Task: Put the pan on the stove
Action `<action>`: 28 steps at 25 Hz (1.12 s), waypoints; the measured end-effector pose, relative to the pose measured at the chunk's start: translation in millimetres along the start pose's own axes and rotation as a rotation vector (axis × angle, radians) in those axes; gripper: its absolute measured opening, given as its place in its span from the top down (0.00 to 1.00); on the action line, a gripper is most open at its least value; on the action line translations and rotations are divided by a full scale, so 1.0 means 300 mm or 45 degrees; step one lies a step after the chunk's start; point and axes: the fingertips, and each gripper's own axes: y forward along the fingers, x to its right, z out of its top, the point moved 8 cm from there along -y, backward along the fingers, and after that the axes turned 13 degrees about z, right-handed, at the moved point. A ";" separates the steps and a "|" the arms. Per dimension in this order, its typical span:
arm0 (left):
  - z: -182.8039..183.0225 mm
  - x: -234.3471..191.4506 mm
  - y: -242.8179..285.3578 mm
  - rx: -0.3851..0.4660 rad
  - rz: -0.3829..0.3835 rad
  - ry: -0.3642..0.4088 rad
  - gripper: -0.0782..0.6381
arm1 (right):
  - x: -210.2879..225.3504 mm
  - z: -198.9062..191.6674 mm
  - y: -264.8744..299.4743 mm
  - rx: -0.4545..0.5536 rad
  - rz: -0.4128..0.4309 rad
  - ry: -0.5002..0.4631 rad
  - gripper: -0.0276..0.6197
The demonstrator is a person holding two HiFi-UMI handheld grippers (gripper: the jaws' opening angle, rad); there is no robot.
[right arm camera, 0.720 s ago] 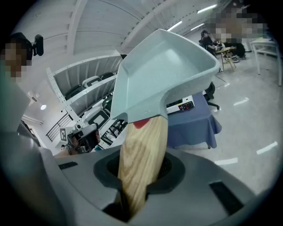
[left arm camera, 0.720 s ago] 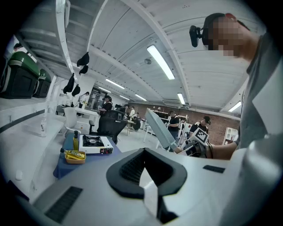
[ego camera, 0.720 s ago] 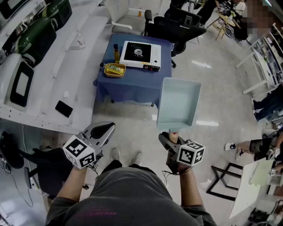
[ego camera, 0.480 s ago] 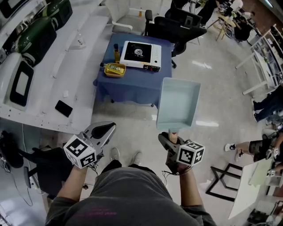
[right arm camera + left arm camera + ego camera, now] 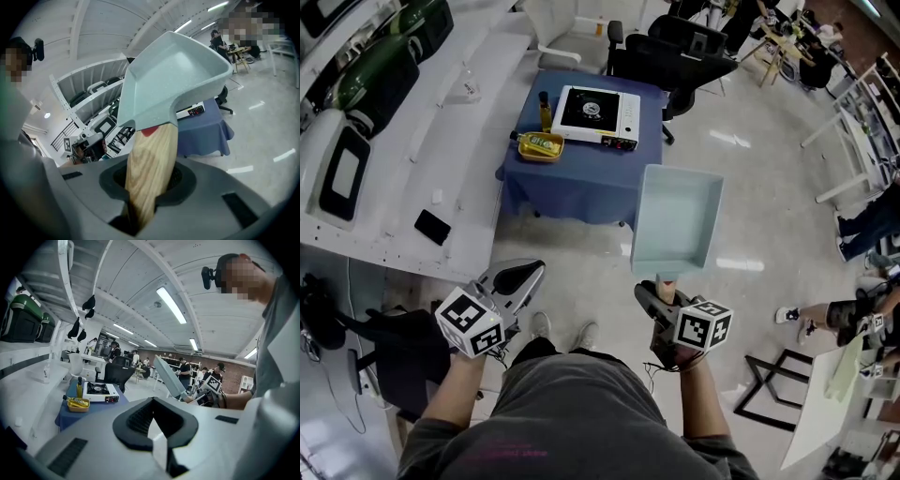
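Pan (image 5: pixel 678 217), one, gripped by right claw (image 5: pixel 662 291); left claw (image 5: pixel 518 277) closed, empty; one stove (image 5: pixel 599 115).

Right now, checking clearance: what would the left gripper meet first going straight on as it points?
Probably open floor between the blue table and the pan; nothing nearer shows, though depth is unclear.
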 end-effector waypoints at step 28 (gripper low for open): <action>-0.016 0.101 0.133 0.037 0.079 0.013 0.89 | 0.171 0.070 -0.093 -0.031 0.045 -0.021 0.82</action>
